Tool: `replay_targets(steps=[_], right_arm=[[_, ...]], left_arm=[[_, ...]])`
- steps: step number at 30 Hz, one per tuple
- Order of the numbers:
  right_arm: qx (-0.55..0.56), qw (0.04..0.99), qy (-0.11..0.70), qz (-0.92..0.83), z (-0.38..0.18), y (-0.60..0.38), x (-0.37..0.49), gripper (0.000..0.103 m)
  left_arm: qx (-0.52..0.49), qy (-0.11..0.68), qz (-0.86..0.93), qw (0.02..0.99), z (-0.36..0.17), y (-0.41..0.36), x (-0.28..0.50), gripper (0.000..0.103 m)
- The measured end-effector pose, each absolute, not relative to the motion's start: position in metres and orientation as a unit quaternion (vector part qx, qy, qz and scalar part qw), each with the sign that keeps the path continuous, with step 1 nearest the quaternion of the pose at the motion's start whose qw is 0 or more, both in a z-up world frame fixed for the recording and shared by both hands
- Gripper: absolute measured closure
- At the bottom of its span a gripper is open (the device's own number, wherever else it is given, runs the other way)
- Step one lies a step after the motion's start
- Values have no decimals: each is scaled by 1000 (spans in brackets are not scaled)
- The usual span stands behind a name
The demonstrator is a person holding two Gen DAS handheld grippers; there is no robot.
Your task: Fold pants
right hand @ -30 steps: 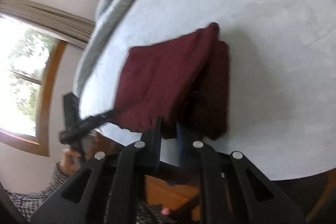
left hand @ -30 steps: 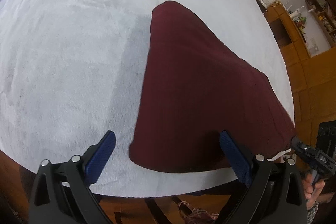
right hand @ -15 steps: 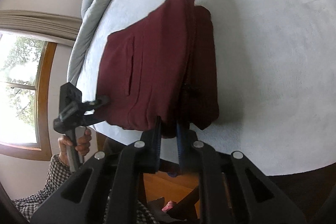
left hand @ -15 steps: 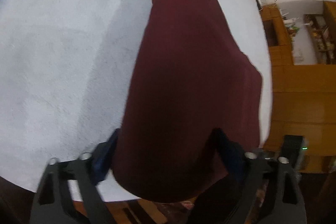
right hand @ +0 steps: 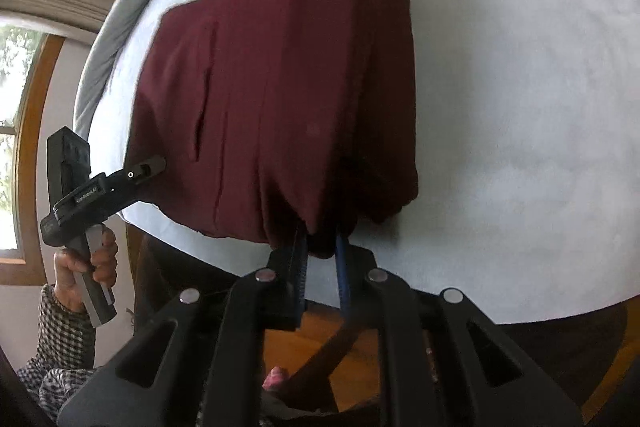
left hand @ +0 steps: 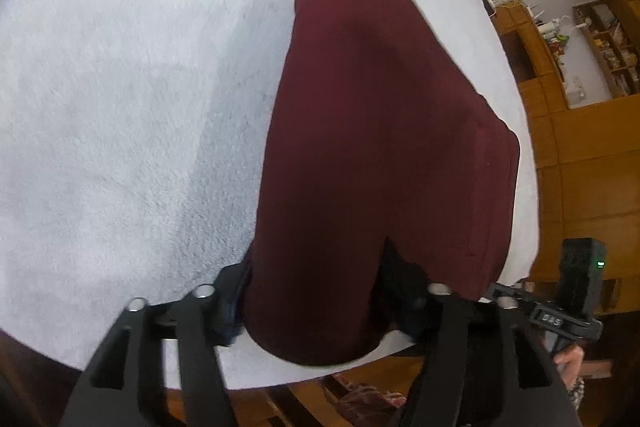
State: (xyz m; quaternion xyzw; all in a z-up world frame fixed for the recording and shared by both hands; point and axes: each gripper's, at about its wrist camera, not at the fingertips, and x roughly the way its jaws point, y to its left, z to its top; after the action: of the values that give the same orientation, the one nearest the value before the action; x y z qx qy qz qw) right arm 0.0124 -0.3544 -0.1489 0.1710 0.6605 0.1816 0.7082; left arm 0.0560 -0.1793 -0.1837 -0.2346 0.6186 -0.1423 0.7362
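Note:
The dark maroon pants (left hand: 380, 155) lie partly folded on a pale fluffy bed cover (left hand: 120, 107). Their near edge is lifted toward both cameras. My left gripper (left hand: 316, 291) has its jaws on either side of the near corner, and the cloth drapes over and hides the pads. In the right wrist view it shows at the pants' left corner (right hand: 148, 167). My right gripper (right hand: 320, 247) is shut on a bunched near corner of the pants (right hand: 272, 87). A pocket slit shows on the upper layer.
A grey duvet (right hand: 132, 7) lies along the bed's far side by a window. Wooden shelves and cabinets (left hand: 580, 59) stand beyond the right edge. The bed's near edge is just under both grippers, with wooden floor (right hand: 304, 339) below.
My left gripper has moved in onto the near corner of the pants and narrowed from wide open. Both grippers have lifted the near edge, so the pants now fill more of each view.

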Motion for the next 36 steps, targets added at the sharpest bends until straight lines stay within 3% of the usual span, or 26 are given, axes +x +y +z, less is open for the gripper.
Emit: replay_targets(steps=[5, 15, 17, 19, 24, 30, 33, 35, 36], right_arm=[[175, 736, 626, 190, -119, -374, 20, 65], [214, 743, 609, 178, -129, -389, 102, 63], [220, 737, 615, 176, -137, -388, 116, 66], [234, 731, 611, 194, -138, -392, 124, 97], [205, 754, 595, 191, -124, -393, 136, 98], [229, 742, 608, 165, -149, -399, 134, 97], [226, 748, 598, 179, -137, -396, 128, 87], [225, 753, 587, 192, -127, -398, 123, 69], [226, 756, 581, 198, -122, -399, 120, 52]], left_arm=[[-158, 601, -133, 772, -144, -194, 63, 14], [-159, 617, -137, 759, -153, -203, 115, 12], [-155, 624, -137, 753, -160, -206, 119, 12], [-154, 630, -142, 748, -164, -208, 121, 12], [-155, 634, -158, 741, -167, -215, 118, 12], [-176, 640, -164, 730, -178, -212, 117, 11], [-176, 643, -173, 725, -177, -212, 120, 11], [-163, 645, -179, 725, -173, -208, 118, 11], [-151, 645, -179, 727, -171, -210, 118, 11]])
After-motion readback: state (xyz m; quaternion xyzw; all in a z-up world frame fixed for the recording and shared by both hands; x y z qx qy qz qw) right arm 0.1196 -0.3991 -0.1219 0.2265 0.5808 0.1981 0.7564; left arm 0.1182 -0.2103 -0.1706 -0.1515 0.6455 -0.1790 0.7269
